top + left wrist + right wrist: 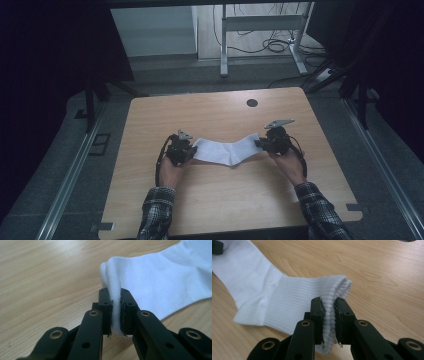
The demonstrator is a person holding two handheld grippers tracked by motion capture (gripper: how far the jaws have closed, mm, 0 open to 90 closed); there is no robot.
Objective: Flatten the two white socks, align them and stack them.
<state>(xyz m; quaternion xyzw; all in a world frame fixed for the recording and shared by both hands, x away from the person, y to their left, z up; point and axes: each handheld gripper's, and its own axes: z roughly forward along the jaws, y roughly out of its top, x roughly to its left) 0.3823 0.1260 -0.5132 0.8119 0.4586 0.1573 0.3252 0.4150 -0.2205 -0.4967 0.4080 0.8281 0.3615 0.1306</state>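
At the middle of the wooden counter (pixel 215 195), a white sock (pixel 227 150) lies stretched between two hand-held claws, its heel bend pointing toward the near edge. The left claw (pixel 115 312) pinches the smooth toe end, fabric bunched between its jaws; the right claw (pixel 328 320) clamps the ribbed cuff. A dark round hole (pixel 252 103) marks the counter's far side.
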